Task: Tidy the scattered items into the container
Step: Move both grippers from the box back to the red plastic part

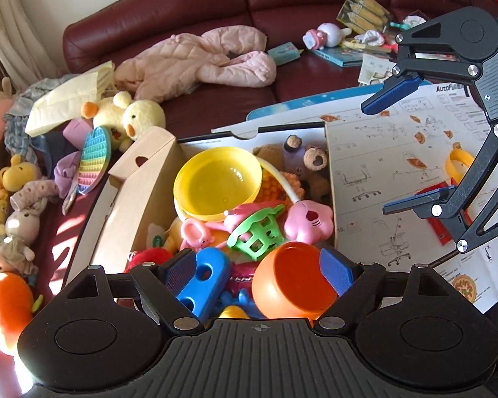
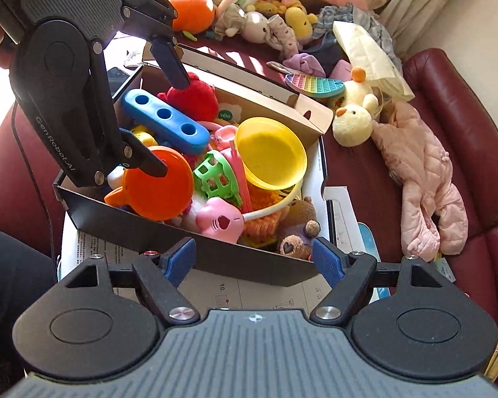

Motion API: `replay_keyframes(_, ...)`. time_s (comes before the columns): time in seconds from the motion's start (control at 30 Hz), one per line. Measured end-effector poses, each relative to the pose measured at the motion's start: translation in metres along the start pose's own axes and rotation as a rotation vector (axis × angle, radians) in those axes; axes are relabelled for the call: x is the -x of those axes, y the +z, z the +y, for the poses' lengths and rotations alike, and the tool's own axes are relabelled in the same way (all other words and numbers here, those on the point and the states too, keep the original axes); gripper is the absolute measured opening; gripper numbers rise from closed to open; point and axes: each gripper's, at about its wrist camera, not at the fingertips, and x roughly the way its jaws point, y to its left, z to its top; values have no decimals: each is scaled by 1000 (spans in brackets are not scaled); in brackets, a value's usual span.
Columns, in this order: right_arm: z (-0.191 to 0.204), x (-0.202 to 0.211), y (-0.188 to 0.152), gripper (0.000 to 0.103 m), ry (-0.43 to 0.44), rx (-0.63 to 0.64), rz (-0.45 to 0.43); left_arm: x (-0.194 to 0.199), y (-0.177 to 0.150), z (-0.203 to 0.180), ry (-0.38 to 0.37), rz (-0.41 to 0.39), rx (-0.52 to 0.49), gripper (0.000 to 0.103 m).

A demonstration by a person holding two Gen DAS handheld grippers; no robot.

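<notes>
A cardboard box (image 1: 149, 179) (image 2: 189, 245) on the red sofa holds many toys: a yellow bowl (image 1: 215, 182) (image 2: 272, 152), an orange cup (image 1: 292, 285) (image 2: 159, 185), a blue bar with holes (image 1: 199, 282) (image 2: 166, 119), a green basket (image 1: 255, 232) (image 2: 215, 175) and a pink toy (image 1: 308, 222) (image 2: 219, 222). My left gripper (image 1: 259, 272) (image 2: 169, 126) is open over the box, the orange cup between its fingers untouched by one pad. My right gripper (image 2: 254, 262) (image 1: 401, 152) is open and empty at the box's near wall.
A yellow duck plush (image 1: 132, 119) (image 2: 355, 122), a rainbow pop pad (image 1: 94, 159) (image 2: 315, 83), a pink baby suit (image 1: 202, 59) (image 2: 421, 179) and several plush toys (image 2: 249, 6) lie on the sofa. An instruction sheet (image 1: 398, 179) lies beside the box.
</notes>
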Motion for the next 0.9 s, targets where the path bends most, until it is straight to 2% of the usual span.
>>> replay_keyframes(0.27, -13, 14, -53, 81, -46, -126, 47, 3, 19, -48, -50, -32, -112, 92)
replay_keyframes(0.47, -20, 30, -107, 81, -93, -289, 79, -12, 29, -96, -94, -20, -200, 93)
replay_keyframes(0.63, -21, 37, -159, 81, -120, -434, 140, -31, 38, -138, -135, 3, -258, 93)
replay_keyframes(0.9, 1, 28, -219, 81, -120, -611, 207, -67, 57, -191, -214, 74, -250, 93)
